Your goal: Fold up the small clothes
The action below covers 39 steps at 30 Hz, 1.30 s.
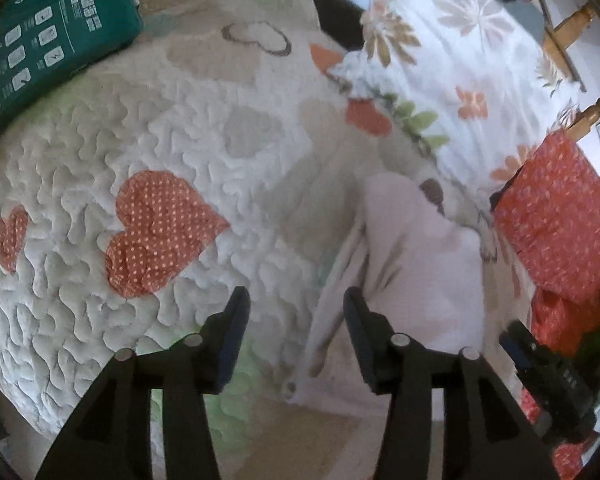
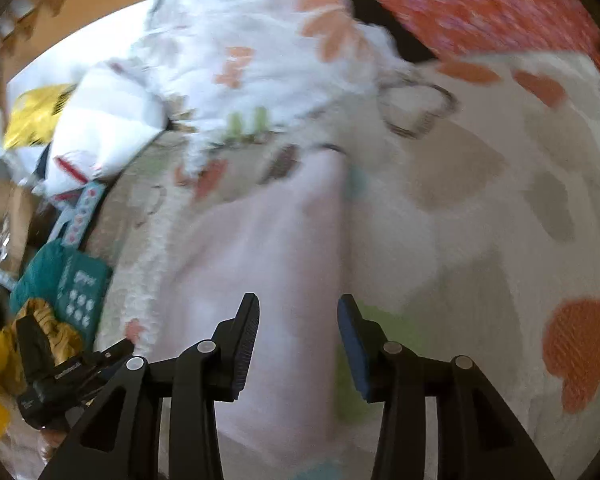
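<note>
Though blurred, pale garment (image 2: 268, 240) discernible

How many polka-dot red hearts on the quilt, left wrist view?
2. The large heart lies left of centre on the quilt; the small heart sits at the far left edge, partly cut off. Solid orange patches farther back aren't counted; more may be hidden under the clothes.

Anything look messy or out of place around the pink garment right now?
The pale pink garment lies on the heart-patterned quilt only roughly folded: its left edge shows loose, uneven layers fanning out. Both claws, left and right, are open above it, holding nothing. Nothing looks spilled or damaged.
</note>
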Motion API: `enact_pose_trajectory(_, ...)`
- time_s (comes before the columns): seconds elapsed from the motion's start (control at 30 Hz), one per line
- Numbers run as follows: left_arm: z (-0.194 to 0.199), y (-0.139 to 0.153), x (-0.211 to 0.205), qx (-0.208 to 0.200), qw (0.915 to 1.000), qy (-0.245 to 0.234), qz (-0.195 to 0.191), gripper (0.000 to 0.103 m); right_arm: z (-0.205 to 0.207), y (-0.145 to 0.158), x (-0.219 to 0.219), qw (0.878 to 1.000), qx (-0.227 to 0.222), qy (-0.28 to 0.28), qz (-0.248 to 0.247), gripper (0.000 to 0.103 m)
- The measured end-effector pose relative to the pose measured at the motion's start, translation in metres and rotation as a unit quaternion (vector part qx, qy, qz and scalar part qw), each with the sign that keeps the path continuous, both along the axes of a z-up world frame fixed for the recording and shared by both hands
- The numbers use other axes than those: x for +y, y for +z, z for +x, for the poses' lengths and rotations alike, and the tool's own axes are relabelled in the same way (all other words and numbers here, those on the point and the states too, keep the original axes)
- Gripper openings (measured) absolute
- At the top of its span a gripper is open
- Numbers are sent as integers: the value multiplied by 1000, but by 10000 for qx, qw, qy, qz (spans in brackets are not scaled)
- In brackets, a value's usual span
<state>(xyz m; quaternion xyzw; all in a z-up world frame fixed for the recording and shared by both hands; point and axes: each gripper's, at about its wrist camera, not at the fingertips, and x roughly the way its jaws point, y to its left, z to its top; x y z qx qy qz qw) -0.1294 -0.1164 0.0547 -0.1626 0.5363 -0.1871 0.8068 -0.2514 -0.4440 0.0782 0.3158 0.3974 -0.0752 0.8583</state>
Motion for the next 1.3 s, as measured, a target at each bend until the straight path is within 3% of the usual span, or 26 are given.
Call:
enact_pose_trajectory(0.13, 11, -9, -2, 275, 9994, 88, -186, 53, 53, -9, 34, 9976, 137, 610, 303, 44)
enact_pose_trajectory(0.27, 22, -9, 8, 419, 9981, 287, -342, 55, 112, -40, 66, 9919, 664, 1036, 316, 44)
enact_pose_trajectory(0.47, 32, -3, 28, 364, 9966, 541, -497, 61, 191, -62, 93, 9822, 1280, 1169, -729, 46)
enact_pose_trajectory(0.57, 36, -2, 32, 379, 9963, 586, -500, 62, 219, -65, 93, 9782, 1421, 1198, -924, 46)
enact_pose_trajectory(0.63, 38, -3, 31, 389, 9964, 589, -470, 62, 238, -64, 95, 9745, 1539, 1269, -1025, 52)
enact_pose_trajectory(0.7, 39, -5, 29, 389, 9968, 567, -408, 62, 248, -62, 103, 9673, 1667, 1485, -1202, 68)
enact_pose_trajectory(0.77, 39, -6, 25, 407, 9972, 502, -374, 62, 244, -48, 110, 9644, 1545, 1477, -1555, 67)
enact_pose_trajectory(0.87, 37, -6, 25, 426, 9973, 443, -412, 62, 215, -17, 110, 9731, 994, 1325, -1605, 64)
enact_pose_trajectory(0.97, 37, -2, 37, 342, 9964, 647, -438, 62, 181, -5, 112, 9746, 890, 1363, -1539, 29)
enact_pose_trajectory(1.07, 38, -3, 48, 332, 9948, 858, -431, 65, 153, -12, 123, 9723, 930, 1577, -1452, 26)
enact_pose_trajectory(1.17, 39, -6, 51, 415, 9944, 866, -438, 65, 131, -38, 143, 9697, 1130, 1868, -1099, 27)
enact_pose_trajectory(1.3, 36, -9, 50, 458, 9949, 784, -433, 65, 101, -53, 173, 9656, 980, 2285, -764, 31)
